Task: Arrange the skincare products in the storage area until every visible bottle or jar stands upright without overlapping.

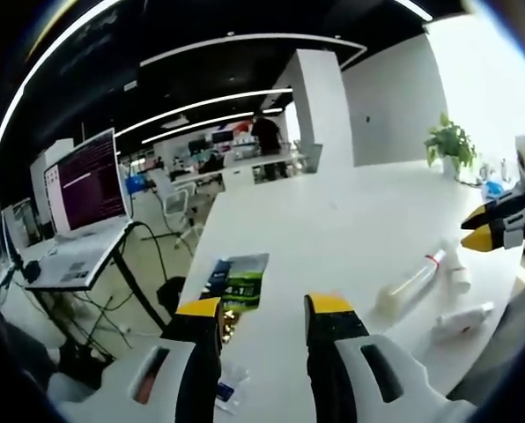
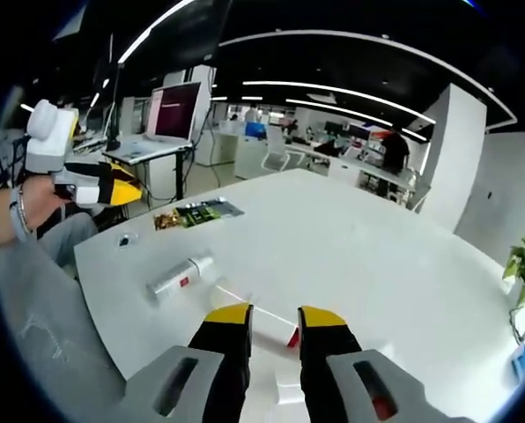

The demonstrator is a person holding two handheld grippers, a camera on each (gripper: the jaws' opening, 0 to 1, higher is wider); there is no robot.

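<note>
Bottles (image 1: 410, 284) lie toppled on the white table (image 1: 333, 229) while both grippers, left (image 1: 264, 308) and right (image 2: 274, 315), hover with fingers apart, holding nothing.

A clear tube (image 2: 261, 322) near the white table's (image 2: 351, 256) near edge lies partly hidden behind the right gripper's (image 2: 274, 315) jaws. Print on the dark packet (image 1: 236, 282) at the table's side edge is too blurred to read.
</note>
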